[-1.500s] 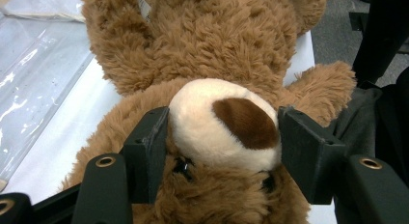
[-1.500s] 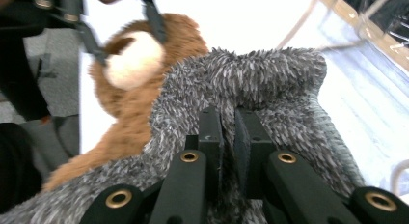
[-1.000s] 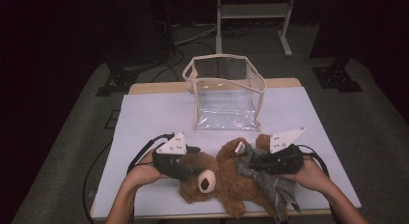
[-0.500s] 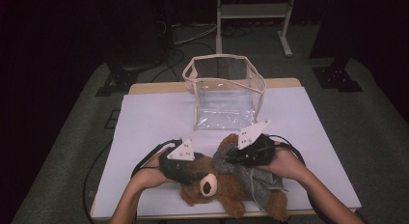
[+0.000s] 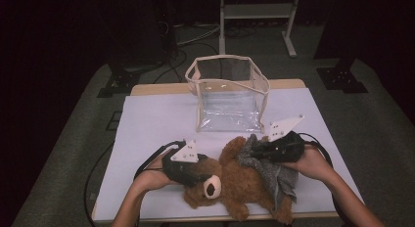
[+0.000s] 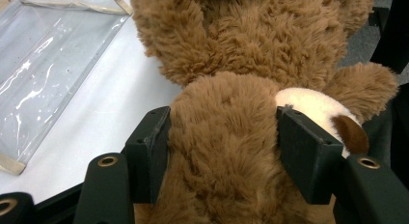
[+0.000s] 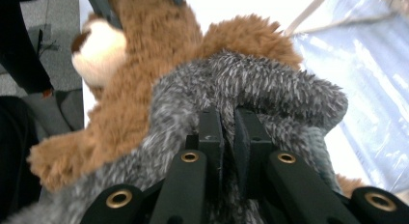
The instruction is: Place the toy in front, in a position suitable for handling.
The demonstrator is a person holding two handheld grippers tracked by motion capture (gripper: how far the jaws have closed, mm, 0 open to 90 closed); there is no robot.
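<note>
High cam looks down; both tool cams close on teddy.

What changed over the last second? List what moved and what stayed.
The right gripper, shut on the grey cloth, swung in toward the middle half a second ago, then drew back right, pulling the cloth across the bear. The left gripper edged right and stays clamped on the bear's head. The bear shifted slightly. The clear bag and table are unchanged.

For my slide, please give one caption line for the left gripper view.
Left gripper fingers clamp the brown teddy bear's head beside the clear bag.
</note>
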